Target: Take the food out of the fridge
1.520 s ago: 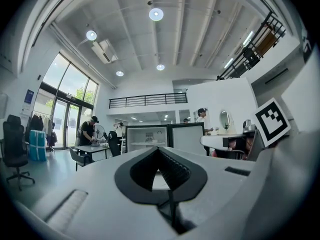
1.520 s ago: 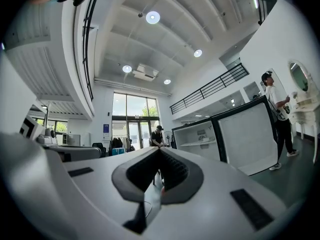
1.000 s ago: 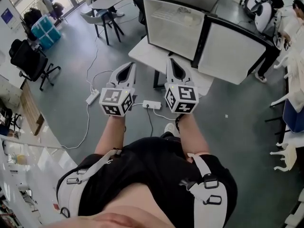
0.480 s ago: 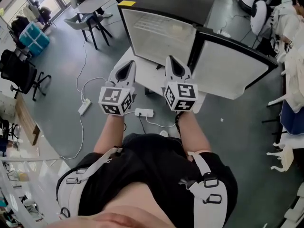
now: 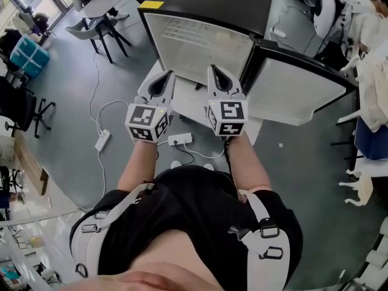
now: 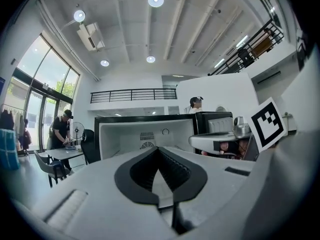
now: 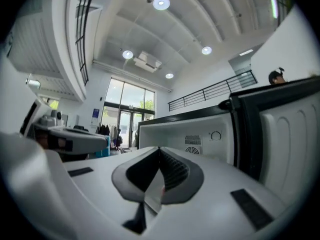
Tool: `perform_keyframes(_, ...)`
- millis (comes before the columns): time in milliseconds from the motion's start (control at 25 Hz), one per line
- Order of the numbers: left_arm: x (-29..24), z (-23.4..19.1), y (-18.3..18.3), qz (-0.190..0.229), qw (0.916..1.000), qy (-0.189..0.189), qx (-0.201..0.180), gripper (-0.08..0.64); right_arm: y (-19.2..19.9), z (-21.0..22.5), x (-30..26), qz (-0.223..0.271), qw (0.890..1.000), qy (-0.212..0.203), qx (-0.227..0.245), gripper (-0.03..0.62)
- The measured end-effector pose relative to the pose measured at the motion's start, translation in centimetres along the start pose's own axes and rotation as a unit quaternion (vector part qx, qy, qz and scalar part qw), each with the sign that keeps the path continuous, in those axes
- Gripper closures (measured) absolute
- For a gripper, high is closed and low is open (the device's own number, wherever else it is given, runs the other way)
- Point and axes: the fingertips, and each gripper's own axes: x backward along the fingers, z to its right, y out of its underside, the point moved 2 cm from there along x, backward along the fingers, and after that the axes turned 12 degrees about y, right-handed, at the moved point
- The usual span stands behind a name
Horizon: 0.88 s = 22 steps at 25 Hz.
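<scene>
A black fridge [image 5: 206, 2] stands ahead with its white inside [image 5: 200, 44] showing and its door [image 5: 297, 90] swung open to the right. I see no food in it from here; a wire shelf shows faintly. My left gripper [image 5: 165, 77] and right gripper [image 5: 217, 71] are held side by side, pointing level at the fridge and short of its opening. Both are shut with nothing between the jaws. In the left gripper view the fridge [image 6: 145, 134] lies beyond the closed left gripper [image 6: 159, 150]. The right gripper view shows the fridge [image 7: 200, 131] behind the closed right gripper [image 7: 160, 150].
The fridge rests on a low white platform [image 5: 194, 105]. Two power strips [image 5: 180, 139] [image 5: 102, 140] and their cables lie on the grey floor by my feet. A table with chairs [image 5: 103, 5] and a black office chair [image 5: 18, 108] stand at the left.
The fridge has grown larger and nearer in the head view as I walked toward it. Both grippers stay shut and side by side, now close to the fridge's front.
</scene>
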Motion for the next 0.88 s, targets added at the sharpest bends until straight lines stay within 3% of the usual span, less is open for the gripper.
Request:
perform_keyframes(120, -0.2, -1.2, 0.2, 0.0, 1.0, 0.007, 0.0, 0.566, 0.6, -1.4, -2.0, -0.008, 0.994, -0.01, 0.112, 0.559)
perform_keyframes(280, 0.0, -2.5, 0.7, -0.003, 0.9999, 0.01, 0.006, 0.566, 2.2, -2.3, -4.7, -0.034, 0.967, -0.008, 0.252, 0.497)
perform_keyframes(400, 0.1, -3.4, 0.8, 0.0, 0.9999, 0.01, 0.01, 0.566, 4.0, -1.5, -7.0, -0.075, 0.933, 0.009, 0.353, 0.494)
perform_keyframes(520, 0.4, -4.0, 0.7, 0.003, 0.9999, 0.01, 0.009, 0.566, 5.3, -0.4, -9.0, -0.098, 0.886, 0.035, 0.451, 0.494)
perform_keyframes(600, 0.5, -4.4, 0.7, 0.002, 0.9999, 0.009, 0.009, 0.566, 5.9, 0.1, -10.5, -0.11, 0.862, 0.046, 0.493, 0.484)
perform_keyframes(680, 0.9, -4.8, 0.9, 0.003, 0.9999, 0.006, 0.011, 0.566, 6.6, 0.6, -11.9, -0.129, 0.845, 0.052, 0.516, 0.459)
perform_keyframes(880, 2.4, -6.0, 0.7, 0.027, 0.9994, -0.017, 0.011, 0.566, 8.4, 1.8, -14.1, -0.177, 0.826, 0.055, 0.533, 0.437)
